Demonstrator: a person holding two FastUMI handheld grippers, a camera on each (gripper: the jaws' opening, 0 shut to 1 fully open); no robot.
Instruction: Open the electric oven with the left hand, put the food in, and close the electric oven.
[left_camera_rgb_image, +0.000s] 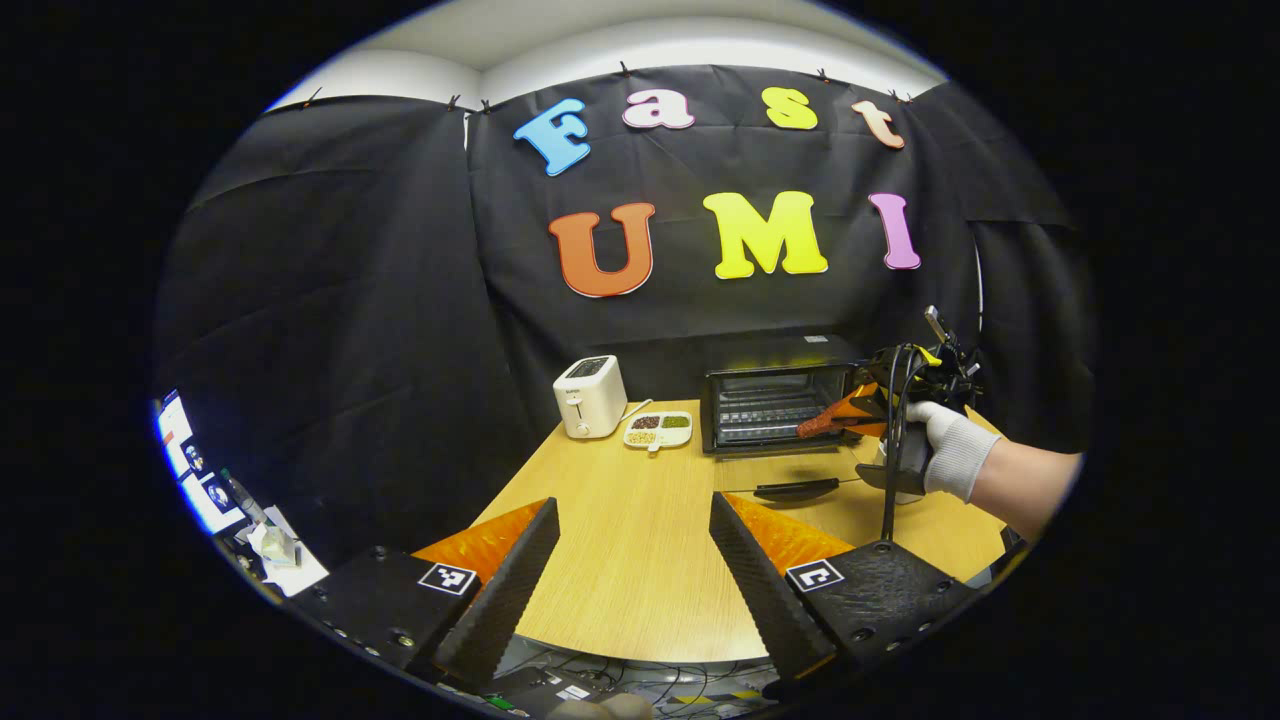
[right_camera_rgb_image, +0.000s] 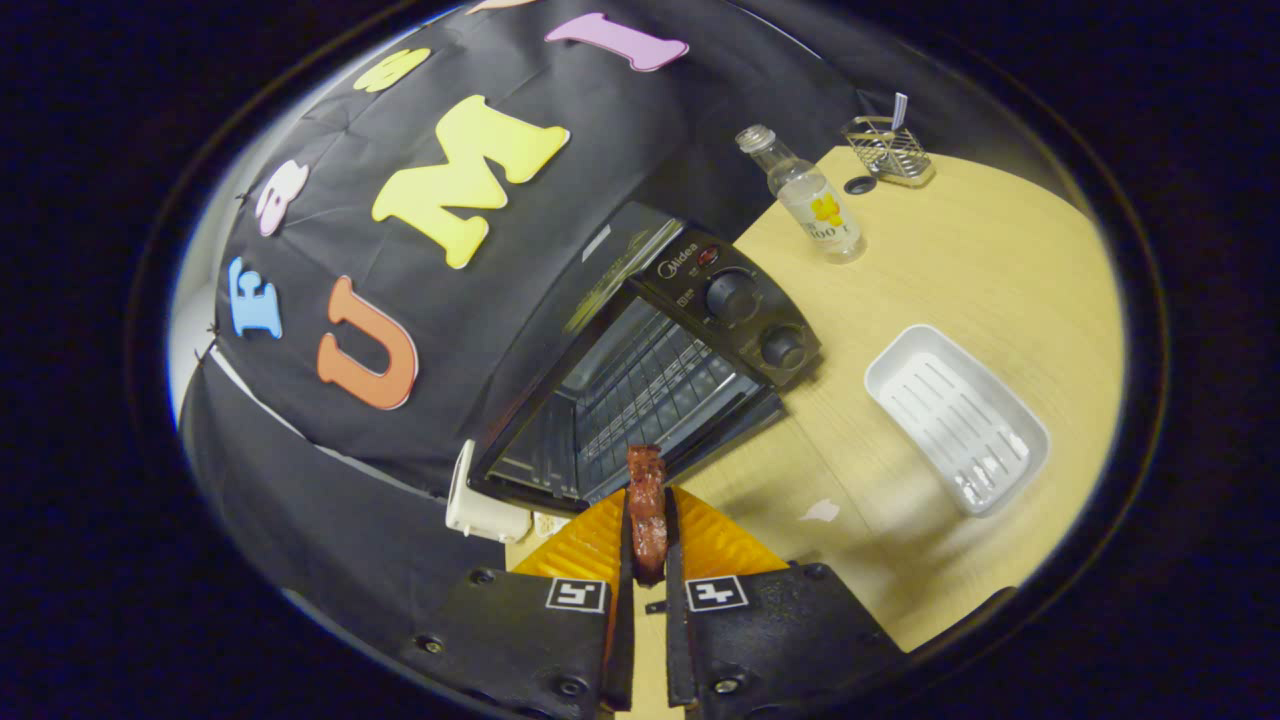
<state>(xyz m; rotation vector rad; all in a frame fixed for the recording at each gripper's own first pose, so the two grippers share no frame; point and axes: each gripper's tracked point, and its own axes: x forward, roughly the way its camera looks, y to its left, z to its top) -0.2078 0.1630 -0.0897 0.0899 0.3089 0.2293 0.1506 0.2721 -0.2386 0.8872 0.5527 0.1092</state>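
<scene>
Food (right_camera_rgb_image: 646, 505), a reddish-brown strip, sits pinched upright between both fingers of the right claw (right_camera_rgb_image: 646, 560), its free end pointing at the mouth of the electric oven (right_camera_rgb_image: 640, 385). In the left gripper view that same claw shows farther off, gripped by a gloved hand (left_camera_rgb_image: 948, 450), carrying the strip just in front of the oven cavity. The oven door (left_camera_rgb_image: 795, 489) is already dropped flat onto the bench (left_camera_rgb_image: 640, 540), its dark handle nearest the camera, and the wire rack (right_camera_rgb_image: 650, 390) inside lies bare. So, judging from this, the opening step is done and the loading step is in hand.

The left claw (left_camera_rgb_image: 635, 575) hangs back at the near edge of the bench, its fingers spread wide and gripping nothing, well apart from the oven. A white toaster (left_camera_rgb_image: 590, 396) and a divided dish (left_camera_rgb_image: 658, 430) stand to the oven's side; a white tray (right_camera_rgb_image: 955, 415), a bottle (right_camera_rgb_image: 810, 200) and a small wire holder (right_camera_rgb_image: 888, 148) lie on the other side, all clear of the path.

The next move likely calls for carrying the strip over the lowered door and in above the rack, level enough not to catch the door frame, then spreading the fingers to lay it down. After that the left claw would need to reach the door handle to lift it shut.
</scene>
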